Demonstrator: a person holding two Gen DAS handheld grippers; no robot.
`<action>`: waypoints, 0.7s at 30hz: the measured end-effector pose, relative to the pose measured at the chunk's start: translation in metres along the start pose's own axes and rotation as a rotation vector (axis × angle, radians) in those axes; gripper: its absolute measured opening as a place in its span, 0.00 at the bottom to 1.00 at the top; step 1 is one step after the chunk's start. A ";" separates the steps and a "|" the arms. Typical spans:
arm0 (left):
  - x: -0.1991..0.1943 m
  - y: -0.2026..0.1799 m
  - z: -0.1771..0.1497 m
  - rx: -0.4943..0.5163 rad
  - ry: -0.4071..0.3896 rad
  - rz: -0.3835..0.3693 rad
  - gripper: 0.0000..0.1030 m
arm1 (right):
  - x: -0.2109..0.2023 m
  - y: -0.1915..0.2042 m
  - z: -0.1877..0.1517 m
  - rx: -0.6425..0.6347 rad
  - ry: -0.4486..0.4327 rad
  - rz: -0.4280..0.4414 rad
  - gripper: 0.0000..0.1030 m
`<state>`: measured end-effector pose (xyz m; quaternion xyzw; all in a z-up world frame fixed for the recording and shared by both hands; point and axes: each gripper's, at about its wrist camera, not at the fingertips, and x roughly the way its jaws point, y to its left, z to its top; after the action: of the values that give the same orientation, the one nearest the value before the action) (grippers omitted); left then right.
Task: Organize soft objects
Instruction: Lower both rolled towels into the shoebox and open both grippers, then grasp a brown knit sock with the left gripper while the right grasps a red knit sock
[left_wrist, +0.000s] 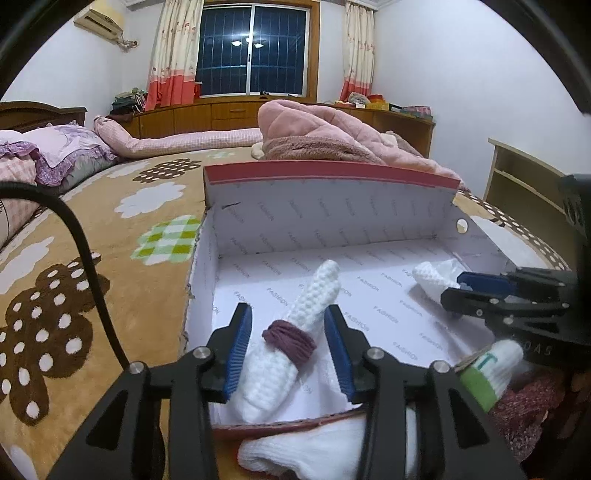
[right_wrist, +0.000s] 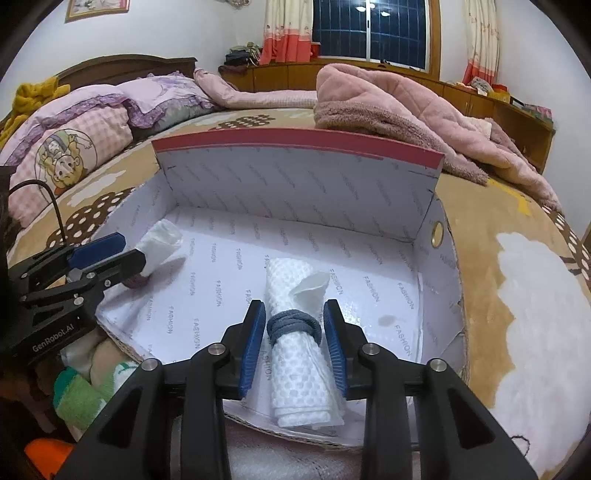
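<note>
Left wrist view, claw: the left gripper (left_wrist: 288, 343) stands released, its blue pads either side of a white knitted roll (left_wrist: 291, 339) with gaps showing, not pressing it.
Left wrist view, roll: tied with a maroon band (left_wrist: 290, 341), it lies inside the open cardboard box (left_wrist: 325, 221), tip pointing toward the raised lid, near end at the front wall.
Left wrist view, only here: a loose white sock (left_wrist: 314, 454) lies outside the box front, under the claw; a green and white sock (left_wrist: 487, 373) and a dark red knit (left_wrist: 528, 410) sit at lower right.
Left wrist view, other claw: the right gripper (left_wrist: 458, 288) enters from the right beside a white bundle (left_wrist: 436, 277).
Right wrist view, claw: the right gripper (right_wrist: 295, 343) is released too, its pads flanking a white dotted roll (right_wrist: 299, 354) without squeezing.
Right wrist view, roll: bound by a grey band (right_wrist: 293, 326), it lies lengthwise on the box (right_wrist: 295, 177) floor near the front wall.
Right wrist view, only here: the left gripper (right_wrist: 122, 247) at left, with its roll's far end (right_wrist: 159, 240) poking past it; a cartoon pillow (right_wrist: 66, 158) on the bed and a pink blanket (right_wrist: 388, 107) behind the lid.
</note>
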<state>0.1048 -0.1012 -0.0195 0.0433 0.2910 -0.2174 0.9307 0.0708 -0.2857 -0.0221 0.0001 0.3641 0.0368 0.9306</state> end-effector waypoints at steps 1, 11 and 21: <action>-0.001 0.000 0.000 0.001 -0.001 -0.007 0.50 | -0.002 0.001 0.000 0.001 -0.010 0.011 0.38; -0.033 -0.017 0.003 0.053 -0.137 0.056 1.00 | -0.021 0.003 0.005 0.020 -0.093 0.045 0.90; -0.030 -0.010 0.007 0.047 -0.051 0.105 1.00 | -0.037 0.010 0.007 0.012 -0.128 0.052 0.90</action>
<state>0.0822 -0.1004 0.0040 0.0746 0.2591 -0.1761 0.9467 0.0479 -0.2782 0.0084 0.0177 0.3038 0.0586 0.9508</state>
